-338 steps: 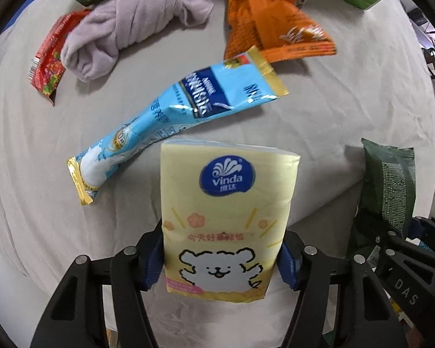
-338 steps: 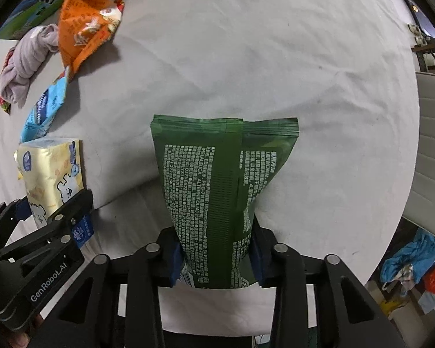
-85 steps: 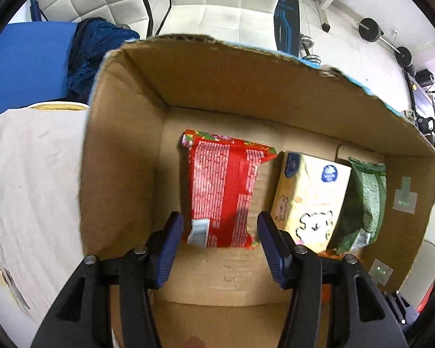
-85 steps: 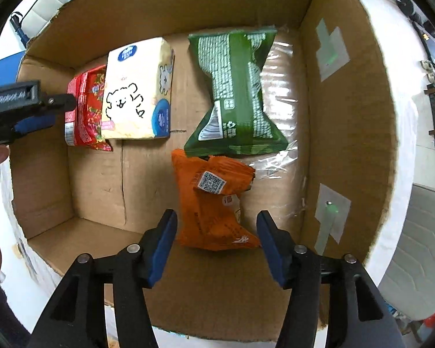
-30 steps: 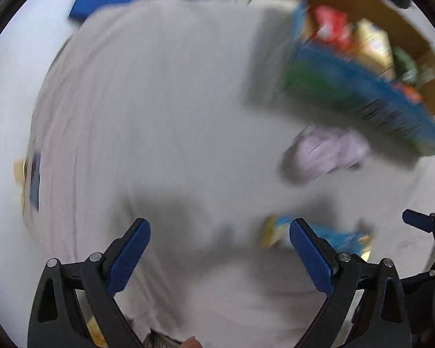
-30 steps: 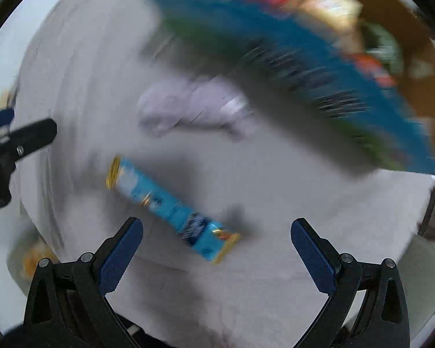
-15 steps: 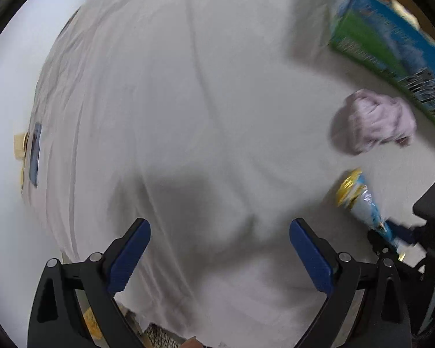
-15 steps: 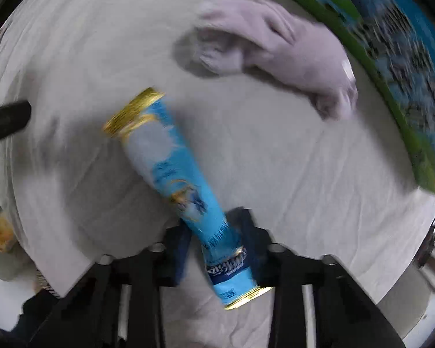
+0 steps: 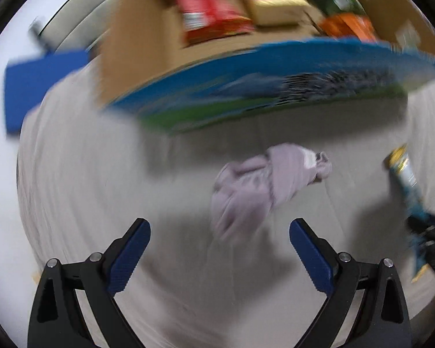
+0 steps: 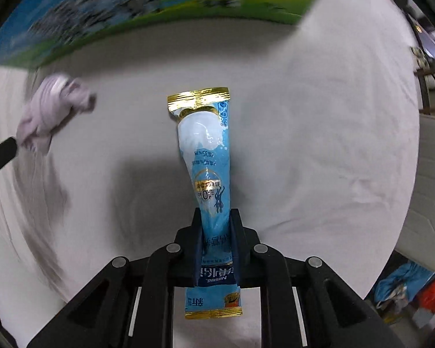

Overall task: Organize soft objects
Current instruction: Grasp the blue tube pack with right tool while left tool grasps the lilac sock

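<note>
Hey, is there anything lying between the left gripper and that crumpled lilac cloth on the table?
Nothing visible does. The left gripper is open, and the lilac cloth lies on the white table cover just ahead of its fingertips, slightly right of centre, with only bare cover between them. The frame is motion-blurred, so fine detail is uncertain.

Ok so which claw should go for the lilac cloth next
Left. The left claw is open and empty, with the lilac cloth lying on the sheet just ahead between its fingers. The right claw is shut on the blue pouch.
</note>
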`<action>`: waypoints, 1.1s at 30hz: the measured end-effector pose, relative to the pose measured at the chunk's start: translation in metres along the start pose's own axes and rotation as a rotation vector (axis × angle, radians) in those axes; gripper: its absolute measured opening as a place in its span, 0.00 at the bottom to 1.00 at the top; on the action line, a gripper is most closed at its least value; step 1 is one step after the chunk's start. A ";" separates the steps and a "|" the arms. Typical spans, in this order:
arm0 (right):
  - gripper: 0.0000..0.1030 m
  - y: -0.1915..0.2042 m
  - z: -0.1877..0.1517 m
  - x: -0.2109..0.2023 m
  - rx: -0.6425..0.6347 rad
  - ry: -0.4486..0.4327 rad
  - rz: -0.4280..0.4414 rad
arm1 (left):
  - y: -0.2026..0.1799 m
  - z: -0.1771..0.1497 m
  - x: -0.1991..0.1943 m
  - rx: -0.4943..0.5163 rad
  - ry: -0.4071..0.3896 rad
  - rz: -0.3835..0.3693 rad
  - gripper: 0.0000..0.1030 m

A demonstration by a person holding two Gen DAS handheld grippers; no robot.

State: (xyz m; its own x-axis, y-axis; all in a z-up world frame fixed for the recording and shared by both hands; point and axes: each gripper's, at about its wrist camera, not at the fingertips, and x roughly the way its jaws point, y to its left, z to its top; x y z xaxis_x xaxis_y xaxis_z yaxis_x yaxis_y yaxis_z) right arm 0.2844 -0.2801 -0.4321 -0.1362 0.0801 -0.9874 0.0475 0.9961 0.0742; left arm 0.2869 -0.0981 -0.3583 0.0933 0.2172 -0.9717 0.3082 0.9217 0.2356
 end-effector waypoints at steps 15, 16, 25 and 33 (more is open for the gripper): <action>0.17 0.000 0.002 -0.021 -0.013 -0.024 0.001 | -0.062 0.047 0.027 0.242 0.041 -0.065 0.56; 0.17 0.004 0.004 -0.019 -0.013 -0.023 0.000 | -0.062 0.047 0.027 0.236 0.046 -0.075 0.52; 0.17 0.012 0.020 -0.016 -0.022 -0.016 0.024 | -0.051 0.010 0.019 0.050 0.096 -0.165 0.37; 0.17 0.022 0.016 -0.020 -0.039 -0.019 0.056 | -0.027 -0.026 0.012 -0.171 0.132 -0.275 0.36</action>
State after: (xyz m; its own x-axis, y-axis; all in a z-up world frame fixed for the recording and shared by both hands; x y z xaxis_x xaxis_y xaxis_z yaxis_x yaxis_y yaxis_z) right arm 0.3041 -0.2600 -0.4130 -0.1158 0.1357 -0.9840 0.0160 0.9907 0.1348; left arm 0.2554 -0.1126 -0.3773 -0.0976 -0.0172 -0.9951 0.1408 0.9896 -0.0309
